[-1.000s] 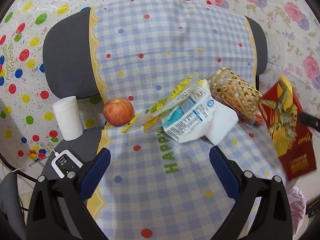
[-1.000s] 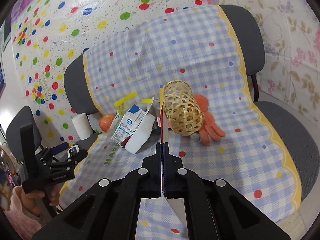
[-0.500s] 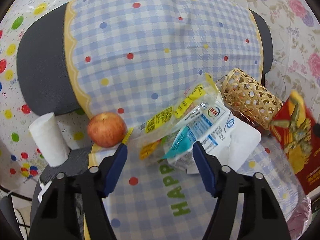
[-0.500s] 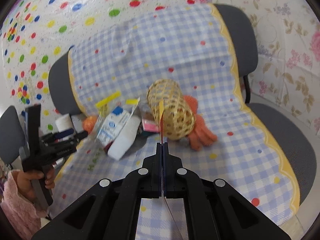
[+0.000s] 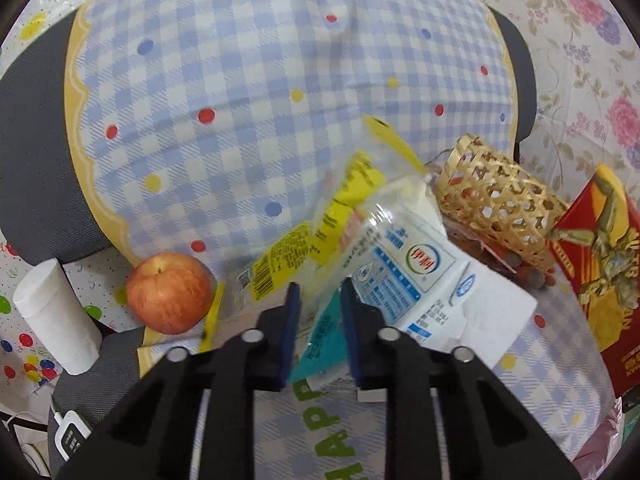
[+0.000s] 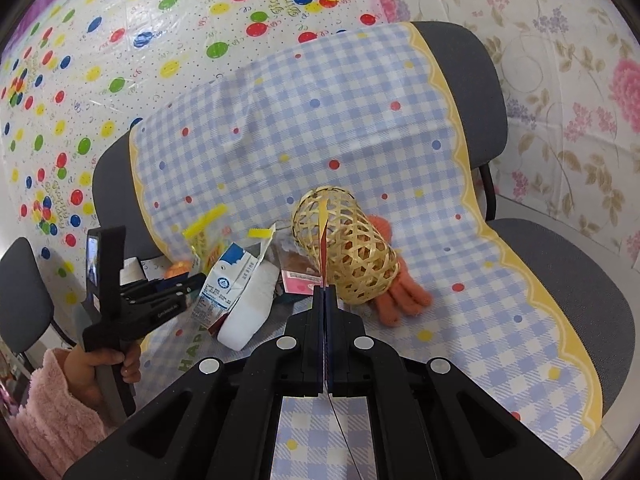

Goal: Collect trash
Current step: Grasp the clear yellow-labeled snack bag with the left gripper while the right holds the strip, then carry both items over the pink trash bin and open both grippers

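Note:
A flattened white and blue milk carton (image 5: 404,276) lies on the checked cloth, over a clear and yellow plastic wrapper (image 5: 320,220). My left gripper (image 5: 320,296) has its jaws nearly closed around the carton's teal end (image 5: 324,340). It also shows in the right wrist view (image 6: 196,280), beside the carton (image 6: 228,284). My right gripper (image 6: 325,292) is shut on the edge of a thin red and yellow packet (image 6: 322,236), held above the seat. The same red packet (image 5: 596,264) shows at the right of the left wrist view.
A woven bamboo basket (image 6: 348,252) lies on its side over an orange glove (image 6: 400,300). A pink card (image 6: 298,280) lies near the basket. An apple (image 5: 168,292), a white paper roll (image 5: 56,320) and a white device (image 5: 72,440) are at the left. The chair backrest (image 6: 460,56) stands behind.
My left gripper has moved forward onto the trash pile and narrowed its jaws around the milk carton's end. My right gripper has stayed shut on the red packet and shifted slightly.

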Tool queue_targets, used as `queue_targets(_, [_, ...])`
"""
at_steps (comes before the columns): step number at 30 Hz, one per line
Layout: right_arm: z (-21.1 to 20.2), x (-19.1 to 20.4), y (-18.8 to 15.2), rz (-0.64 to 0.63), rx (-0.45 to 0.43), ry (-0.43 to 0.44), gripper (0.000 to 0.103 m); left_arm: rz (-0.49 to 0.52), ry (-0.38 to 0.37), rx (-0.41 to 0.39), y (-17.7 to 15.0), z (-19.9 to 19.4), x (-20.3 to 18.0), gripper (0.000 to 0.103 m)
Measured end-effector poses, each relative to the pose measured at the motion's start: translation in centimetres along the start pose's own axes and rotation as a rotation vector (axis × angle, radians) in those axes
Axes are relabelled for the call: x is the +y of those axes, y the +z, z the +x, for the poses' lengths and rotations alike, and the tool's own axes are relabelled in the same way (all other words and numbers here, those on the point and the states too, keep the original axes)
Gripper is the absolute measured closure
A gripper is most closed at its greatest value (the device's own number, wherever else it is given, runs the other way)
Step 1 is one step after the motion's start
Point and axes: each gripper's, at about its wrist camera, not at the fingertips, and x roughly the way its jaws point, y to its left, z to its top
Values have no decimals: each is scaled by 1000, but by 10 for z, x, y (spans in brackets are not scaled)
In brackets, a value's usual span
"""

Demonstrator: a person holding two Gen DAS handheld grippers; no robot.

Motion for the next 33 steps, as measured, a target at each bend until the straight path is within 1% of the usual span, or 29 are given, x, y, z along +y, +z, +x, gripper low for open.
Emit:
queue_targets(1, [-1,0,-1,-1,0,0,102,0,4,-13,0,-6,0,97])
queue_targets(3, [-4,2,-3,-1,-3,2,102,-20,-8,-37,1,-23,5,101])
queue_targets(9, [-22,11,-2,-32,-40,-5,102,-91,-64,-136,6,-93,27,103])
queue_targets(11, [-28,15,-2,-41,-47,-6,102,-86,-59,-165,4,-116,26,103])
queue_targets(15, [-40,20,-7,-54,-53,1,102,-71,-53,-201,-6,-147,13,103])
queue_targets(18, [-50,21,-9,-62,-55,2,102,-49,-7,-229,-11,-158,0,103])
queue_targets(20, [-59,21,-10,-69,-64,-4,102,-60,-8,-238,-13,-168,1,103])
queue_targets(23, [-71,19,-10,-70,-76,-11,102,-61,15,-277,-9,-184,-1,103])
queue_targets(26, [-81,16,-11,-61,-88,-13,102,-52,-11,-314,-2,-205,-6,103])
queue_targets(29, [-91,12,-14,-51,-97,-17,102,-33,-49,-327,-2,-216,-18,103])
queue_targets(33, [-103,7,-18,-43,-99,-32,102,-4,-138,-320,-8,-223,-41,103])
